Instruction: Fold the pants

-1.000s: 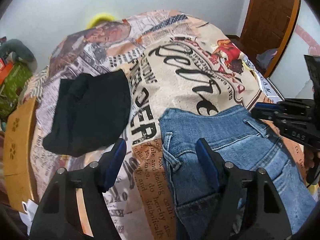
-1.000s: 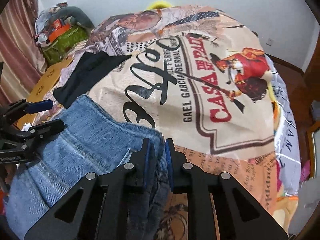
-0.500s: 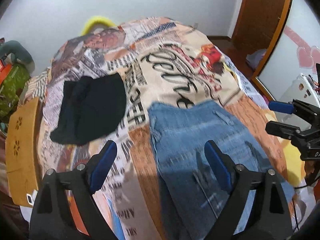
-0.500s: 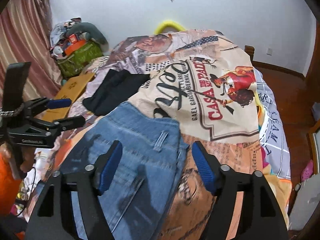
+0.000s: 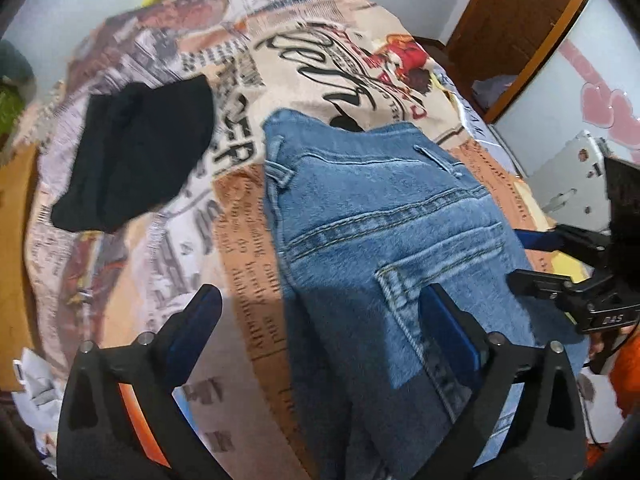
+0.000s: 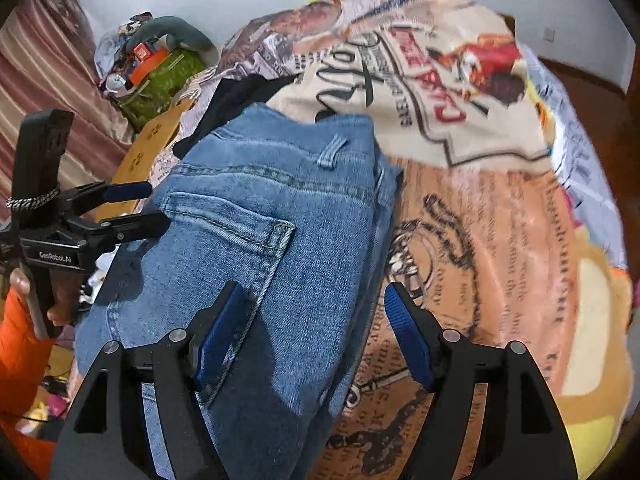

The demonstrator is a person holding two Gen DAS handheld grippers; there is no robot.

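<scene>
Your left gripper point(image 5: 320, 320) and right gripper point(image 6: 316, 320): jaws wide, empty, above jeans point(image 5: 384, 216); black garment point(image 5: 136, 152) at 10 o'clock.

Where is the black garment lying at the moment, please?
In the left wrist view the black garment lies on the printed bedspread, to the left of the jeans and apart from them.

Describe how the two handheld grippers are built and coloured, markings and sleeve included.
Both are matte black frames with silver rivets and ribbed blue fingertip pads. The left gripper shows white GenRobot.AI lettering on its body and a braided cord around its tall black handle, seen from the right wrist. The right gripper looks identical. An orange sleeve shows below the left gripper's handle.
</scene>
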